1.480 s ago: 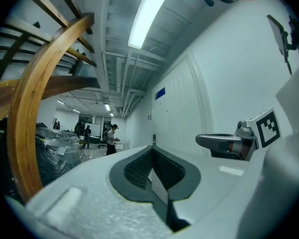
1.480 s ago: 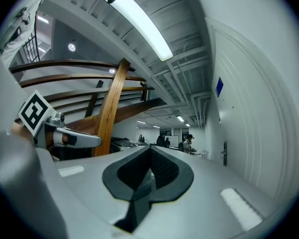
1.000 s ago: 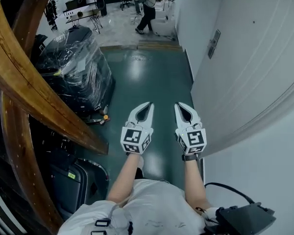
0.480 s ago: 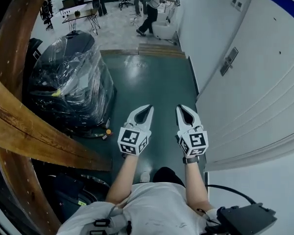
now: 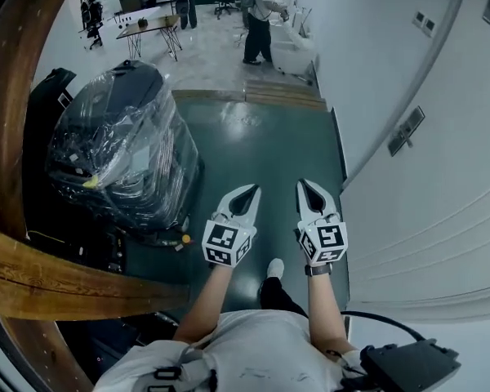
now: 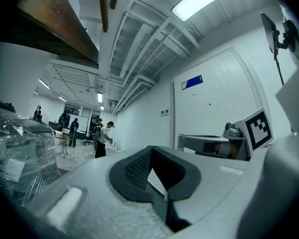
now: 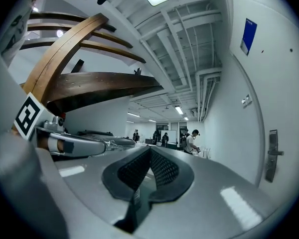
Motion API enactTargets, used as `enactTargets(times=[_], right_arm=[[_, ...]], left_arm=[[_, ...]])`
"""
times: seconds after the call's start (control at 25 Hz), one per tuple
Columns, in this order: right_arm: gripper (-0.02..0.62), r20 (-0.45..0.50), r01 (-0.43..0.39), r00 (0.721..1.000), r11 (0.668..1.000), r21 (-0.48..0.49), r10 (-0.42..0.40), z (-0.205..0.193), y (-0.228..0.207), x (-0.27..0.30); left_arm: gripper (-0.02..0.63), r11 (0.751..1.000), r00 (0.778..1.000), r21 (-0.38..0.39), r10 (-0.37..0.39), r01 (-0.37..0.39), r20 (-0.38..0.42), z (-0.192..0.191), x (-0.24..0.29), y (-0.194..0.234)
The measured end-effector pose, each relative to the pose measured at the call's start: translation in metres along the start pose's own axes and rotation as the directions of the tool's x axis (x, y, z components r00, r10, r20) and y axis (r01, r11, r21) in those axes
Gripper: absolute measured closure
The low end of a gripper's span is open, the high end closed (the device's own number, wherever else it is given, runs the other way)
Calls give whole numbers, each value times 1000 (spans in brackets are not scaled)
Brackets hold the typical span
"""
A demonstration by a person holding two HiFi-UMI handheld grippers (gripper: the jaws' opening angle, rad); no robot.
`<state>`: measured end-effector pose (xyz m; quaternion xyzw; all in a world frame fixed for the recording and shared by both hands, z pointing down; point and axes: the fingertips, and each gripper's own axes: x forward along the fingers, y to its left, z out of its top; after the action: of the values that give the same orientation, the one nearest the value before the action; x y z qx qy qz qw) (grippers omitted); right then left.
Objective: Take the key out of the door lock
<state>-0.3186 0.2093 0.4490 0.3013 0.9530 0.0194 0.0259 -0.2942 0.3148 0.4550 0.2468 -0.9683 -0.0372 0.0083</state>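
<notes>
Key: too small to make out; it should be at the lock plate (image 5: 407, 131) on the white door (image 5: 465, 194), far right.
Right claw (image 5: 304, 186): closed, holding nothing, well apart from the lock plate.
Left claw (image 5: 247, 191): closed, holding nothing, just beside the right one over the green floor (image 5: 261, 145).
Progress: nothing done yet, I judge; reaching, gripping and pulling remain.
Around: plastic-wrapped bundle (image 5: 122, 153) on the left.

Green floor (image 5: 261, 145) w/ plastic-wrapped machine (image 5: 122, 149) standing on it, left side.
</notes>
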Motion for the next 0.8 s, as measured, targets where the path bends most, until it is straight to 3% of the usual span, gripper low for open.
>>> enactTargets(times=[0.16, 0.32, 0.64, 0.8], right_arm=[[589, 31, -6, 999, 1000, 31, 5, 5, -56, 63], [589, 88, -14, 996, 1000, 24, 12, 25, -110, 122], [589, -17, -44, 999, 993, 110, 46, -31, -161, 212], [589, -31, -45, 998, 996, 72, 47, -35, -175, 267]], left_arm=[[603, 999, 1000, 44, 0, 1, -29, 5, 71, 19], [603, 996, 1000, 90, 14, -14, 4, 31, 137, 43], [603, 999, 996, 25, -18, 20, -90, 2, 234, 91], [603, 999, 996, -1, -35, 35, -81, 2, 285, 140]])
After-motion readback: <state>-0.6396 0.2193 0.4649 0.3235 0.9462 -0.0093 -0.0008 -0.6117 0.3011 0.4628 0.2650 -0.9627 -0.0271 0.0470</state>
